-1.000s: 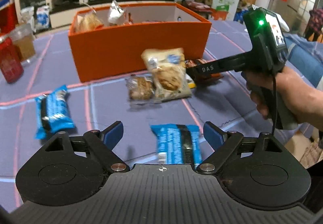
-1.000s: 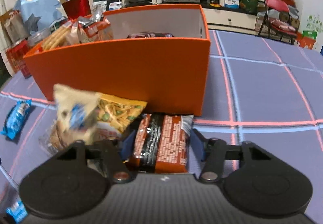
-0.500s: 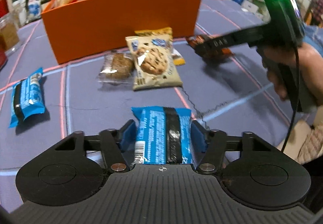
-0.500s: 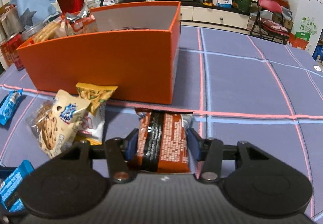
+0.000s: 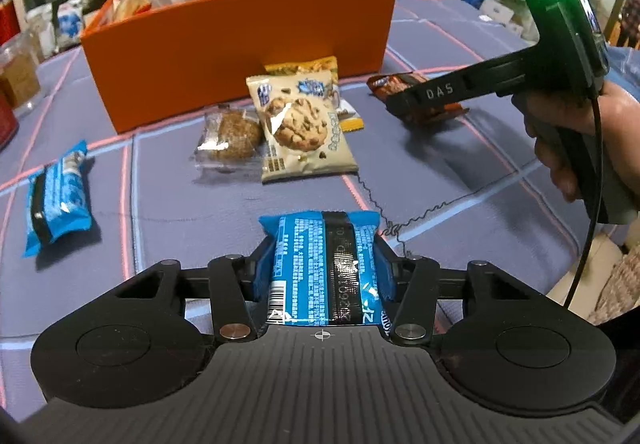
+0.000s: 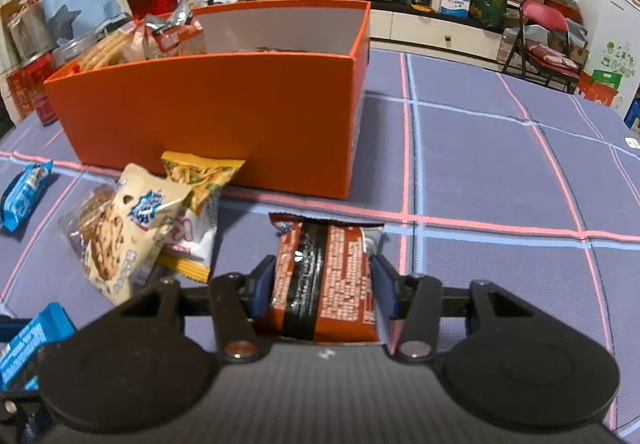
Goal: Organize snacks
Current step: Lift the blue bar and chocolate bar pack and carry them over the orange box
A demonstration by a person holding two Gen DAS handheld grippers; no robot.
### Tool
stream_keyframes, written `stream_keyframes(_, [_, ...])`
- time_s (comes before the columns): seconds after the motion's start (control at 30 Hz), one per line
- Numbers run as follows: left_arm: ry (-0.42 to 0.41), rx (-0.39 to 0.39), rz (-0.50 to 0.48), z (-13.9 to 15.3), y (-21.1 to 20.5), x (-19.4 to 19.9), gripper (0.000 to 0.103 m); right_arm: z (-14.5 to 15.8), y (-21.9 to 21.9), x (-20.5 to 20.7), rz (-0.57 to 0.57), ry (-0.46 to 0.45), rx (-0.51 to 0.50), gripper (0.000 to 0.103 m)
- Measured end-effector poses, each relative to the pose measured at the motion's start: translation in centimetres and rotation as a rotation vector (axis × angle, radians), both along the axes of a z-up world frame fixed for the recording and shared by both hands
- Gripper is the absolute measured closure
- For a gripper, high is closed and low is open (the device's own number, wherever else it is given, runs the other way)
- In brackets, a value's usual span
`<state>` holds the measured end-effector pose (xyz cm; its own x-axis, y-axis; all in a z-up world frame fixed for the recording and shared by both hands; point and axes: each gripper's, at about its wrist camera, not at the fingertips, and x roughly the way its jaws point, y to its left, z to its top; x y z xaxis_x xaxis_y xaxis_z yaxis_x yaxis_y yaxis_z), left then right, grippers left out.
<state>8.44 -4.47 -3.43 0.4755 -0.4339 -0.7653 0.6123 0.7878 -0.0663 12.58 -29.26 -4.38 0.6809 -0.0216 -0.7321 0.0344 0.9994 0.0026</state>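
Observation:
My left gripper [image 5: 322,264] is shut on a blue snack pack [image 5: 324,264], held just above the purple cloth. My right gripper [image 6: 323,280] is shut on a brown-orange snack pack [image 6: 324,276]; it also shows in the left wrist view [image 5: 416,99] at the right. The orange box [image 5: 240,39] [image 6: 216,115] stands behind, with several snacks in its left end. In front of it lie a cookie bag [image 5: 298,123] [image 6: 124,232], a yellow snack bag [image 5: 304,65] [image 6: 196,179] and a clear-wrapped cookie [image 5: 230,135]. A second blue pack [image 5: 56,199] [image 6: 24,191] lies at the left.
The table has a purple cloth with pink and blue lines [image 6: 500,171]. Jars and red tins [image 5: 16,75] stand at the far left table edge. A loose thread [image 5: 400,219] lies on the cloth. Shelves, a chair and boxes fill the room behind.
My left gripper went from open around the blue pack to shut on it and lifted slightly. My right gripper drew back from the orange box with the brown pack. The cookie bag settled flat.

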Motion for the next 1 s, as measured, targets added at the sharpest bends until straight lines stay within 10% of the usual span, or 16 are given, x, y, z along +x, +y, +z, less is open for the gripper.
stream_keyframes(0.5, [-0.193,-0.071,0.247,4.3,3.6,1.5,0.093,9.2,4.3,-6.1,-0.002,-0.257,-0.003,0.053])
stream_keyframes(1.0, [-0.218,-0.046,0.313,5.0,3.8,2.6,0.093,8.6,8.5,-6.6,0.083,-0.276,-0.069,0.053])
